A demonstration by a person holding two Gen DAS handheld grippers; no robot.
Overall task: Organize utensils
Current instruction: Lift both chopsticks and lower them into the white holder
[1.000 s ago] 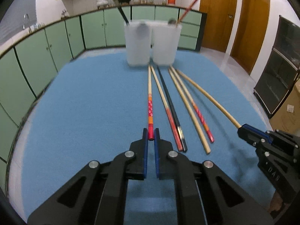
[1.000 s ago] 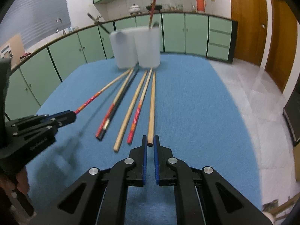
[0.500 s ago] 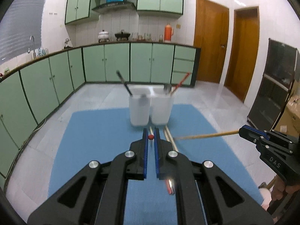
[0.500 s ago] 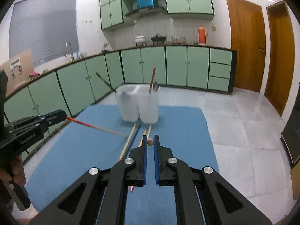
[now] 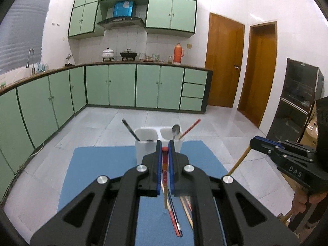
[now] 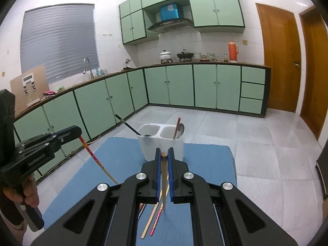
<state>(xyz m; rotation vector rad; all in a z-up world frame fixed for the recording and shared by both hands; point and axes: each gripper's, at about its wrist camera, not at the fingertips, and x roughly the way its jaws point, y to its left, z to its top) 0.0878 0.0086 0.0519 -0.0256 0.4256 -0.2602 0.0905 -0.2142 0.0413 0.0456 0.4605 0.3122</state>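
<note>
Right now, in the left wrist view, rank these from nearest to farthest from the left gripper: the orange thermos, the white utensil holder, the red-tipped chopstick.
1. red-tipped chopstick, pinched in the left gripper.
2. white utensil holder, just ahead on the blue mat.
3. orange thermos, on the far counter.

A home kitchen is shown. Green base cabinets (image 5: 123,86) are run along two walls under a countertop, with wall cabinets (image 6: 215,10) and a range hood (image 6: 171,24) above; a faucet (image 6: 87,66), pots (image 5: 128,54) and an orange thermos (image 6: 232,51) are seen on the counter.
</note>
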